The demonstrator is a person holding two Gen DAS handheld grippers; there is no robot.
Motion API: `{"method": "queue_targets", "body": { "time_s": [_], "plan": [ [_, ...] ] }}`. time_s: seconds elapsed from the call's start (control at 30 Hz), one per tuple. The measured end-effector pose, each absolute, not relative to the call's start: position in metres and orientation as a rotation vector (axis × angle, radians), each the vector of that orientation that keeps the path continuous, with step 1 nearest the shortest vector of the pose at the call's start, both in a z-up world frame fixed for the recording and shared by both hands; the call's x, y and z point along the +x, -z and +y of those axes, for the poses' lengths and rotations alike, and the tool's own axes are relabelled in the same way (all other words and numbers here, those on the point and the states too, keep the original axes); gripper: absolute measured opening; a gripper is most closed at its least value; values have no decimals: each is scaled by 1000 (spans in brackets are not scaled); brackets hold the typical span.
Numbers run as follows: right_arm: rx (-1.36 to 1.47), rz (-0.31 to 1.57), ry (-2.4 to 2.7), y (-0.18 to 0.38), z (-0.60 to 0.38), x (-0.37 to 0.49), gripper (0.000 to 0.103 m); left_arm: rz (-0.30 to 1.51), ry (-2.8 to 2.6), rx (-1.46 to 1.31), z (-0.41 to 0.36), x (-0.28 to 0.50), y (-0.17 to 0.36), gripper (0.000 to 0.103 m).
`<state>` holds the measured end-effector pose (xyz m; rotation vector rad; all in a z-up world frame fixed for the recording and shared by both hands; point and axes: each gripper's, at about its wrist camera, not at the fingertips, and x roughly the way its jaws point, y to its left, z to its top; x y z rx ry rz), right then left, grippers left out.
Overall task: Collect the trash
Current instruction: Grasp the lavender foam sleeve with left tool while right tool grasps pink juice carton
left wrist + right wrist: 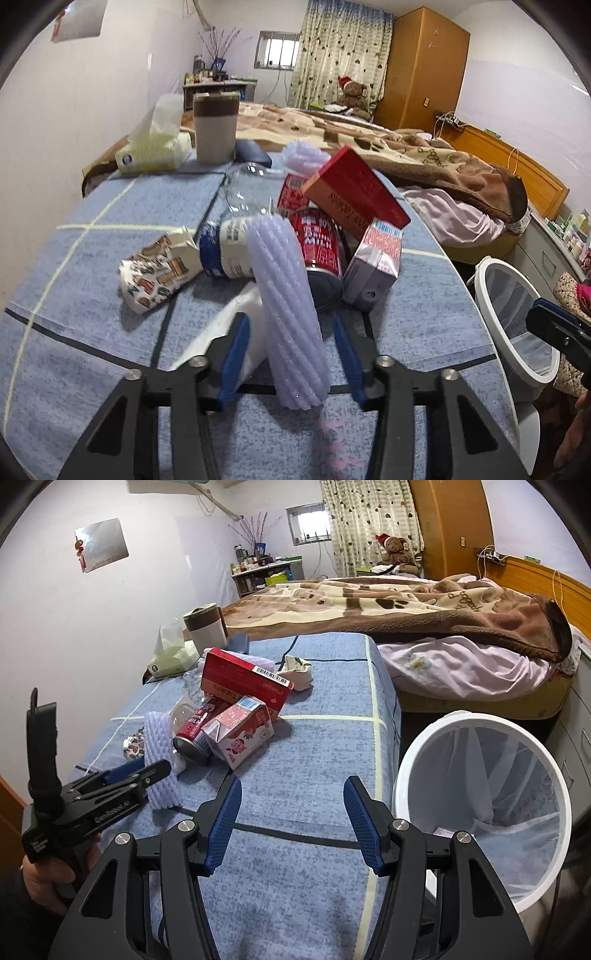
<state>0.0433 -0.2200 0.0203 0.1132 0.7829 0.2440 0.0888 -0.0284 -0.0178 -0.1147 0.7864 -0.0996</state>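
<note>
left tool (291,354): jaws parted around foam fruit sleeve (288,306), gaps both sides | sleeve: pale lilac, ribbed mesh tube, tilted | right tool (293,823): wide open, empty

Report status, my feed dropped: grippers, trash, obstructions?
Left hand-held gripper astride foam sleeve, unclamped. Right hand-held gripper open, empty. Bin clear.

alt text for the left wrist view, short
The left gripper straddles a ribbed foam sleeve at the front of a trash pile on a blue cloth, and neither finger visibly touches it. Behind it lie a red can, cartons and a red box; a white bin stands at right.
</note>
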Motion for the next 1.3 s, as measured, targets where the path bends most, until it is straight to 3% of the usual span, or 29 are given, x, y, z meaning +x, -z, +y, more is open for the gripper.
{"method": "queue_targets", "body": {
  "time_s": [0.07,0.17,1.3],
  "plan": [
    [112,784,-245,-20,-218,46,59,799,109,-112,-29,90,22,27],
    [112,786,-250,-20,-213,50,59,785,120,-116,-26,87,21,25],
    [181,902,-195,15,-134,127,58,740,125,-176,22,88,12,25]
  ]
}}
